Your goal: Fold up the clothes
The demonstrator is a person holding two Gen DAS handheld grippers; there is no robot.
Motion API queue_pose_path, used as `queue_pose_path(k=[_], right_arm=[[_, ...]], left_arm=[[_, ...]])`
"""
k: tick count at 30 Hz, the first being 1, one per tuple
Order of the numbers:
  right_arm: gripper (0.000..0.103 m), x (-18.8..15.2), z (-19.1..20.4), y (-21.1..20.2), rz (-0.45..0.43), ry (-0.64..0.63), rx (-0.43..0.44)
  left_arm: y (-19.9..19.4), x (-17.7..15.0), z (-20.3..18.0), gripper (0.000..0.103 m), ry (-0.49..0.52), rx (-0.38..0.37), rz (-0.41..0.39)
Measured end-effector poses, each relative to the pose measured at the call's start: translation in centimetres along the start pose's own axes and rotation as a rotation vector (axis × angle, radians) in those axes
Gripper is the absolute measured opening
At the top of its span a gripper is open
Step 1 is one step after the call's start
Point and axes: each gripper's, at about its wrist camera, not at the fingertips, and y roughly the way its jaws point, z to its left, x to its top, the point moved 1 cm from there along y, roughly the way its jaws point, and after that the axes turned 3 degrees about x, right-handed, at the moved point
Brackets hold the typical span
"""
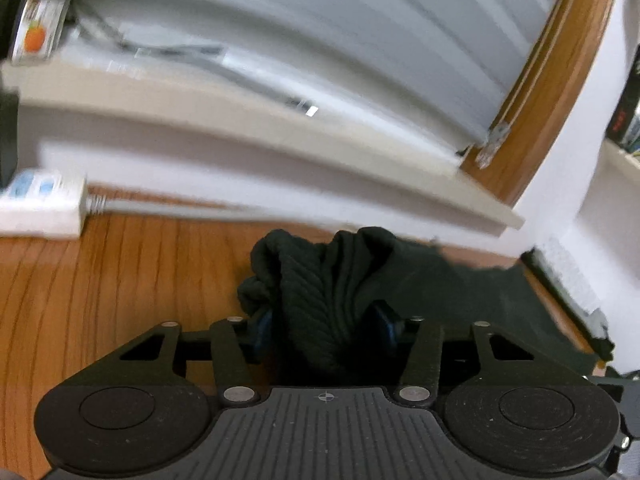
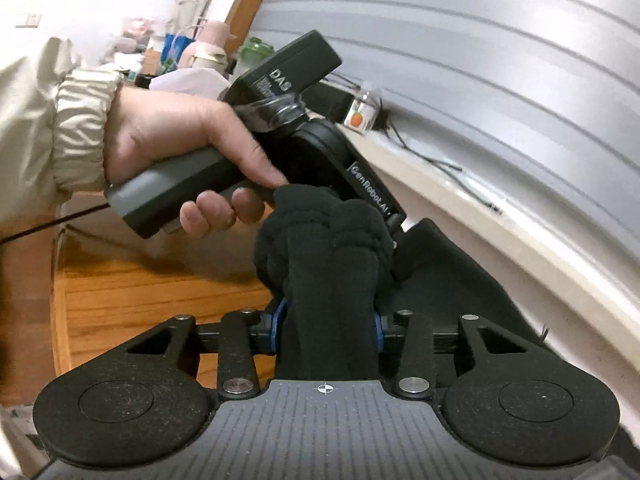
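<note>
A dark ribbed garment (image 1: 320,280) is pinched in the left gripper (image 1: 325,328), its bunched end pointing forward above a wooden table (image 1: 120,272). From there the cloth is stretched away to the right, along the window sill (image 1: 280,128). Its other end is clamped in the right gripper (image 2: 326,330), close beside a hand (image 2: 172,136).

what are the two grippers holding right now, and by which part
Both are shut on the black knit garment: the left gripper and the right gripper each pinch a bunched-up fold of it. Which part cannot be told.
</note>
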Motion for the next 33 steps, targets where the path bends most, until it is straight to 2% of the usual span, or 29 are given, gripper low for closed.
queue_pose_path(k=[6,9,12,13,14,16,17,18,19,20,21,22,24,27,33], right_arm=[[0.037,1.8,-3.7,-4.8,-0.118,0.031,-0.093],[0.037,2.2,-6.6,-8.4,-0.153,0.041,-0.168],[0.036,0.4,-10.6,-13.1,-0.121,0.08,-0.276],[0.036,-0.2,-11.9,-14.7,-0.109,0.093,-0.313],[0.036,-0.8,-13.3,-16.3,-0.096,0.107,-0.349],[0.037,-2.0,-16.0,-19.5,-0.071,0.134,-0.422],[0.045,-3.7,-17.1,-20.7,-0.025,0.161,-0.48],[0.057,-5.6,-18.2,-21.8,0.029,0.192,-0.542],[0.064,-7.5,-19.3,-22.9,0.084,0.222,-0.604],[0.077,-9.4,-20.3,-24.1,0.138,0.252,-0.665],[0.077,-11.3,-21.0,-25.1,0.171,0.295,-0.717],[0.077,-12.8,-21.5,-25.9,0.2,0.345,-0.734],[0.077,-14.9,-22.0,-26.7,0.222,0.4,-0.712],[0.077,-15.9,-22.0,-26.0,0.226,0.41,-0.682],[0.077,-13.5,-20.9,-24.1,0.131,0.432,-0.573]], left_arm=[[-1.1,5.0,-7.1,0.047,0.089,-0.094,-0.081],[0.7,7.8,-14.2,0.047,0.18,-0.149,-0.102],[4.0,9.8,-22.9,0.049,0.266,-0.232,-0.109],[5.5,10.0,-25.8,0.057,0.283,-0.257,-0.106],[7.0,10.2,-28.8,0.071,0.303,-0.28,-0.107],[9.4,10.4,-33.4,0.083,0.331,-0.306,-0.129],[10.4,10.3,-35.0,0.083,0.342,-0.327,-0.127],[11.3,10.0,-36.2,0.084,0.357,-0.359,-0.112],[12.0,9.4,-37.0,0.085,0.373,-0.383,-0.098],[12.7,8.7,-37.5,0.089,0.393,-0.387,-0.088],[13.5,8.1,-37.6,0.091,0.406,-0.376,-0.079],[14.3,7.6,-37.6,0.094,0.413,-0.361,-0.07],[15.6,6.7,-37.0,0.096,0.404,-0.341,-0.041],[17.2,5.9,-35.3,0.096,0.387,-0.31,0.006],[18.3,5.1,-32.5,0.098,0.402,-0.246,0.048]])
